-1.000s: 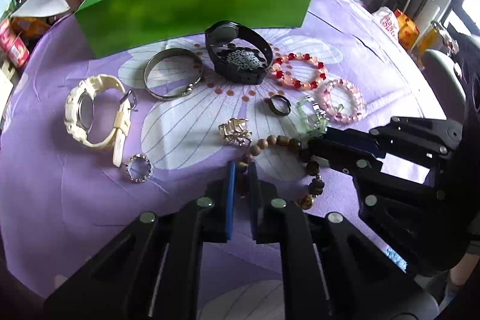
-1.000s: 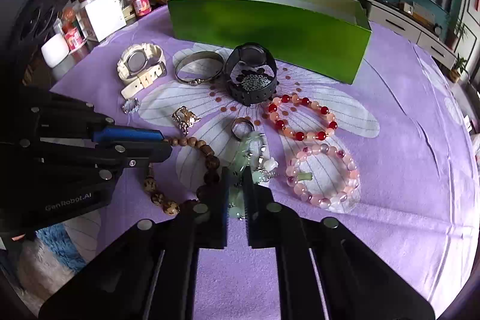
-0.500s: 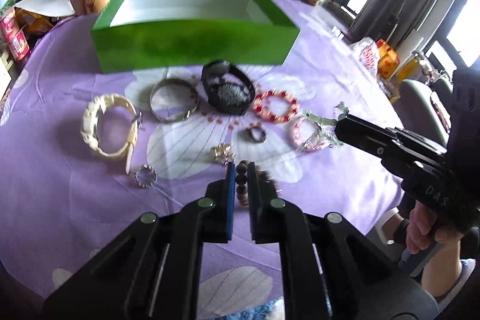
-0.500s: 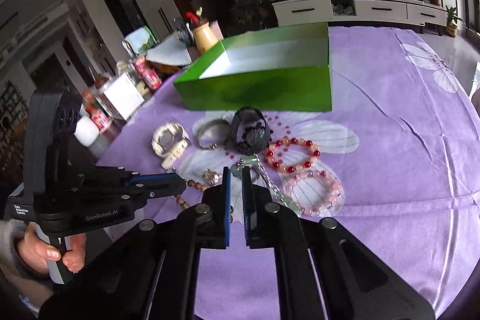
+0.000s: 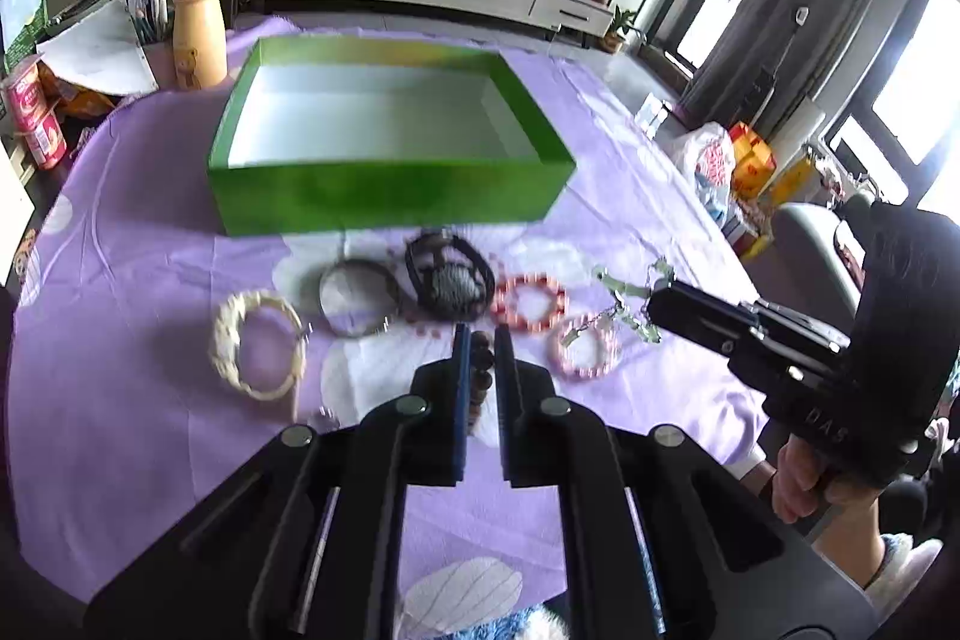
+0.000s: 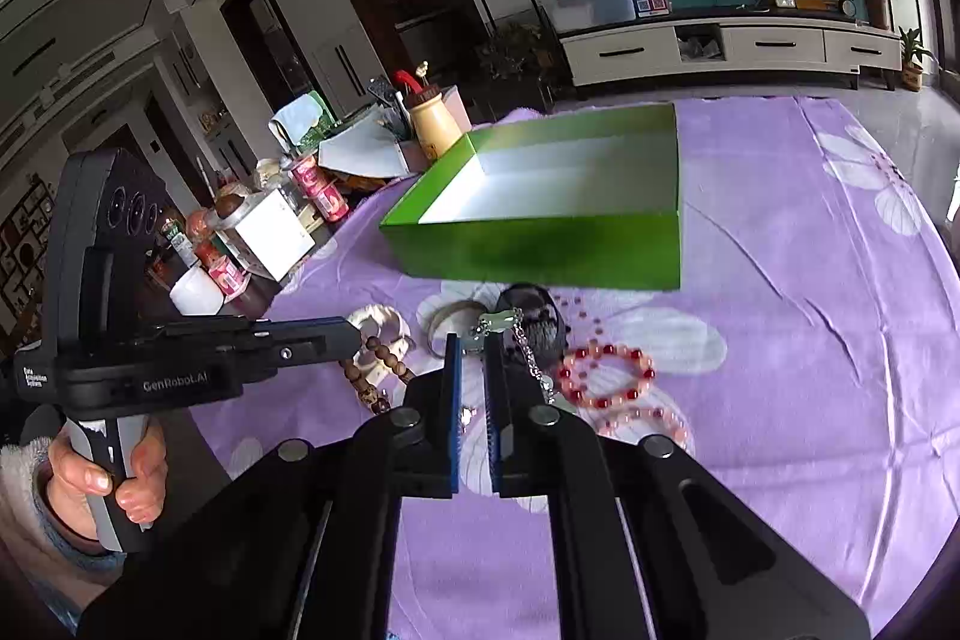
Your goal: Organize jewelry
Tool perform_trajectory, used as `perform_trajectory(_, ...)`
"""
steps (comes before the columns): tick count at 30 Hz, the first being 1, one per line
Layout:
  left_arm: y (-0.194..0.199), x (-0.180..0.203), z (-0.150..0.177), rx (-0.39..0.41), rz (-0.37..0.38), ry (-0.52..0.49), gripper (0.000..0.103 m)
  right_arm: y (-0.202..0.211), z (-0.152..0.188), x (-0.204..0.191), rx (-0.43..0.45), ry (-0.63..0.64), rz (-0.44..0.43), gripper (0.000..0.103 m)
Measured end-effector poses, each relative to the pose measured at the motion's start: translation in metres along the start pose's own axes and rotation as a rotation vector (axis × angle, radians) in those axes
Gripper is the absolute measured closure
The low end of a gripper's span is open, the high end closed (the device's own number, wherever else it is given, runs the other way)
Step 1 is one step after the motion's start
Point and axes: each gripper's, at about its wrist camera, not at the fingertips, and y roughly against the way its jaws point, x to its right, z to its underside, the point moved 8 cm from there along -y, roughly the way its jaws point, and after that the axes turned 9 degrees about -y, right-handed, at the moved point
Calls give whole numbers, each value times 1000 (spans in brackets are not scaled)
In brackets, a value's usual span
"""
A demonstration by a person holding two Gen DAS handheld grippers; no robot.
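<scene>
My left gripper (image 5: 478,334) is shut on a brown wooden bead bracelet (image 5: 481,361), lifted off the purple cloth; the bracelet hangs from it in the right wrist view (image 6: 378,370). My right gripper (image 6: 470,340) is shut on a pale green and silver chain bracelet (image 6: 510,325), also lifted; it dangles at that gripper's tip in the left wrist view (image 5: 627,304). The open green box (image 5: 384,148) stands beyond, its white inside bare. Still on the cloth lie a white watch (image 5: 255,346), a silver bangle (image 5: 357,295), a black watch (image 5: 450,277), a red bead bracelet (image 5: 528,301) and a pink bead bracelet (image 5: 585,352).
A yellow jar with pens (image 5: 195,34), red cans (image 5: 42,124) and papers crowd the table's far left edge. Bags (image 5: 720,166) and a chair (image 5: 804,250) stand off the right edge. The purple cloth (image 5: 150,220) lies bare between the box and the jewelry.
Both grippers have risen well above the table, each carrying its bracelet. The view now looks down into the green box from higher up.
</scene>
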Motion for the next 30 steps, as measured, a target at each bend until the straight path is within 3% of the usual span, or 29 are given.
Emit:
perform_trajectory(9, 7, -30, -71, 70, -64, -4, 96, -18, -49, 2, 48, 7, 44, 96)
perform_trajectory(17, -23, -67, -124, 66, -141, 29, 96, -53, -95, 6, 77, 7, 67, 96)
perform_trajectory(21, -48, -84, -138, 35, -162, 50, 96, -81, -110, 15, 49, -3, 89, 96)
perform_trajectory(30, -101, -116, -134, -50, -189, 103, 96, -142, -107, 53, -53, -34, 173, 95)
